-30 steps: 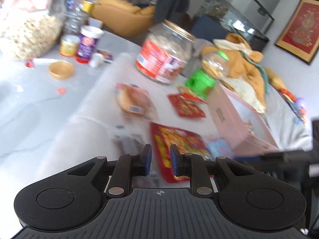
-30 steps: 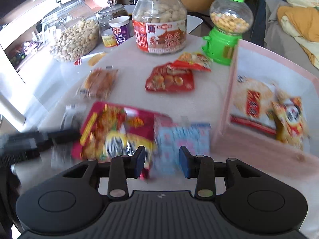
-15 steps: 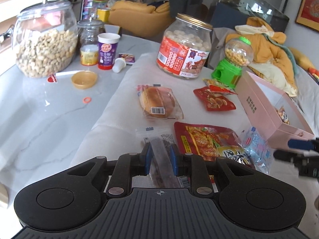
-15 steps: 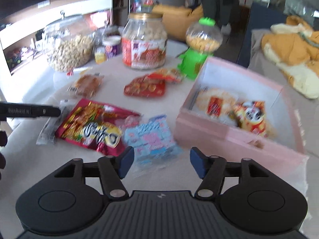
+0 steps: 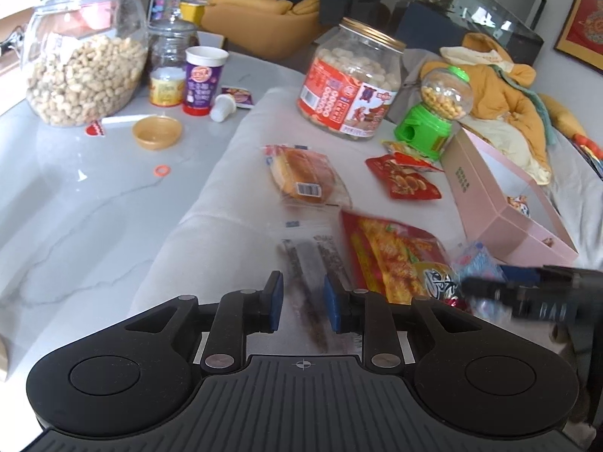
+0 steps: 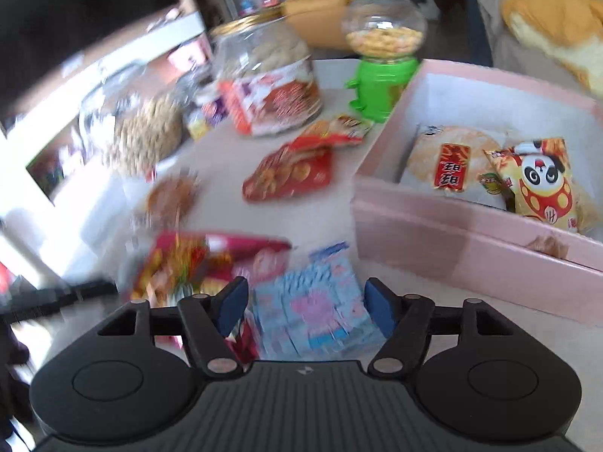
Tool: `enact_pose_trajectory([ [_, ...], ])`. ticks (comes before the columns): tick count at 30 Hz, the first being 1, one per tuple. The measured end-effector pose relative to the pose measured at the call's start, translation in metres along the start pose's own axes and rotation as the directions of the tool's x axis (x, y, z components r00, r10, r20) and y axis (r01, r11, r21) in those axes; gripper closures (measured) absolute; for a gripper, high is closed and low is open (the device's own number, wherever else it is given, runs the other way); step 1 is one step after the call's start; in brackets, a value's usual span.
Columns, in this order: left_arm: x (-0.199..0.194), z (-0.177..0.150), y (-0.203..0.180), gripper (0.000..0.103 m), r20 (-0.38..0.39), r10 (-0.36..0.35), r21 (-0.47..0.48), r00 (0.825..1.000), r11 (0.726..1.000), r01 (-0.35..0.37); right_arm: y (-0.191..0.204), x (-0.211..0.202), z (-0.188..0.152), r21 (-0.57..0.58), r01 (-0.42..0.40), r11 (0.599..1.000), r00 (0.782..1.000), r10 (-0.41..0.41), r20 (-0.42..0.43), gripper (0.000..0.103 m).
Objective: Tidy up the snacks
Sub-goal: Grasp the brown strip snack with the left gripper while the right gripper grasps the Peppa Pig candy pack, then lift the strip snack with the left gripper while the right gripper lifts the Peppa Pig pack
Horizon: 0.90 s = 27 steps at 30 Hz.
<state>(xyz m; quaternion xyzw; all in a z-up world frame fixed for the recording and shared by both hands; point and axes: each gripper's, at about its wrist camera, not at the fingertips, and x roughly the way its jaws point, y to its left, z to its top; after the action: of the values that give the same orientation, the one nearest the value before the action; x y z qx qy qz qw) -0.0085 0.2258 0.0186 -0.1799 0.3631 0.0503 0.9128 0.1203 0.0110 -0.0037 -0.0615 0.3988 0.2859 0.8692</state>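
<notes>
Left gripper (image 5: 300, 298) jaws opening around a clear dark-striped packet (image 5: 309, 263), pads not pressing it. Right gripper (image 6: 306, 303) jaws opening wide over the blue packet (image 6: 312, 309), which lies between them ungripped, probably lining up a grab. Both packets lie flat near the table's front edge. Pink box (image 6: 471, 248) at the right edge holds a rice cracker pack (image 6: 448, 162) and panda bag (image 6: 542, 184); room left.

Box (image 6: 471, 248): pink outside, white inside. Dispenser (image 5: 424, 133): green base, clear globe. Large snack packet (image 5: 392, 256): red with yellow print. Small packet (image 6: 316, 309): light blue with pink figure. Gripper pads (image 5: 277, 299): blue
</notes>
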Motion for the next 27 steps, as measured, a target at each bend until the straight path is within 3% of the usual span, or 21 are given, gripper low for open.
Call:
enact_pose_trajectory([
  [3,0.004,0.001,-0.009,0.074,0.002,0.011,0.032,1.0,0.999,-0.011,0.006,-0.011,-0.018,-0.068,0.081,0.994,0.997,-0.08,0.008,0.035],
  [7,0.013,0.003,-0.022,0.07,0.013,0.031,0.104,0.999,0.994,-0.032,-0.008,-0.03,-0.035,-0.023,0.141,0.99,0.99,-0.141,0.018,0.038],
  [14,0.028,0.0,-0.046,0.053,0.025,0.079,0.271,0.997,0.959,-0.083,-0.026,-0.056,-0.067,0.042,0.164,0.985,0.984,-0.167,0.061,0.037],
  [17,0.03,-0.001,-0.052,0.053,0.019,0.102,0.304,0.995,0.947,-0.103,-0.025,-0.057,-0.075,0.036,0.17,0.985,0.981,-0.173,0.09,0.033],
  [23,0.023,-0.006,-0.056,0.056,-0.007,0.087,0.32,0.996,0.944,-0.08,-0.026,-0.058,-0.079,0.046,0.173,0.984,0.978,-0.178,0.112,0.029],
  [27,0.005,-0.022,-0.053,0.057,-0.03,0.026,0.344,0.999,0.939,-0.014,-0.025,-0.058,-0.08,0.048,0.176,0.983,0.977,-0.181,0.117,0.028],
])
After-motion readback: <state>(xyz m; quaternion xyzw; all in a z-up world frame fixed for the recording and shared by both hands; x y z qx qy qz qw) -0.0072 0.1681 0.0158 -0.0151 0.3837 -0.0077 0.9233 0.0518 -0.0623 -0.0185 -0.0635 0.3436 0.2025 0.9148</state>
